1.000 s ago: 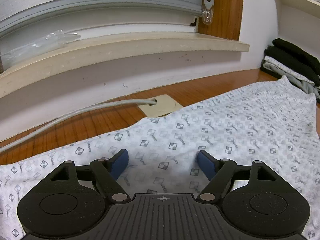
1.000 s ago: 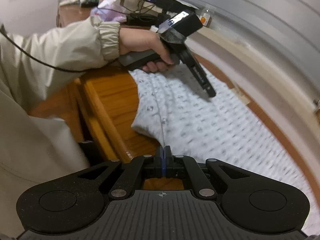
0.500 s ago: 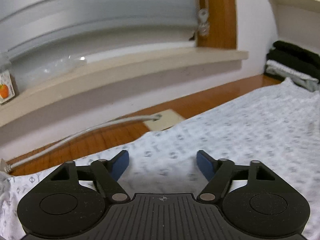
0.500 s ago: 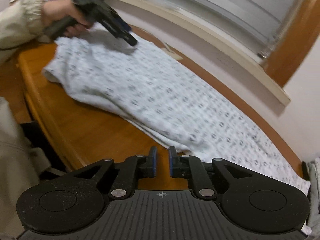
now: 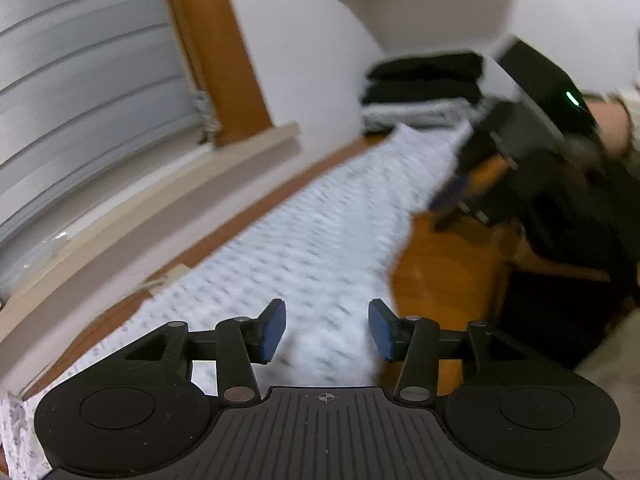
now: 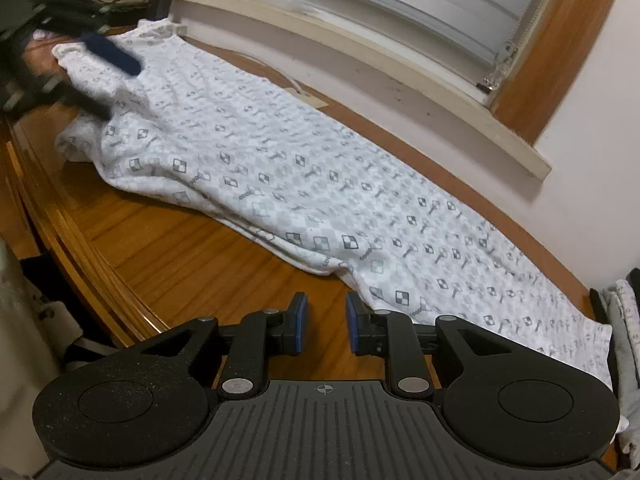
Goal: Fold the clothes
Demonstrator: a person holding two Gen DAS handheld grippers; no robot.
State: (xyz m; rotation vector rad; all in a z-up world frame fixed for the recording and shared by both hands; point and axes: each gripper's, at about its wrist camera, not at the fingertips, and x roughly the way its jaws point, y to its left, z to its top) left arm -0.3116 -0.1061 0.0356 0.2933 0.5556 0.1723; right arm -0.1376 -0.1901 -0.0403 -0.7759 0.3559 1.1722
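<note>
While the right wrist view gives a sharp look at the patterned white garment [image 6: 304,168] lying lengthwise on the wooden surface [image 6: 192,256] below the window sill [image 6: 360,48], the left wrist view is smeared by motion yet alone shows the stack of folded dark clothes [image 5: 424,88] at its far end. Left gripper [image 5: 326,330] jaws stand spread over the cloth, having just been closing with nothing between them; right gripper [image 6: 323,326] jaws stand slightly parted over bare wood, having just been opening, empty. Lettering in the print is too small to read.
</note>
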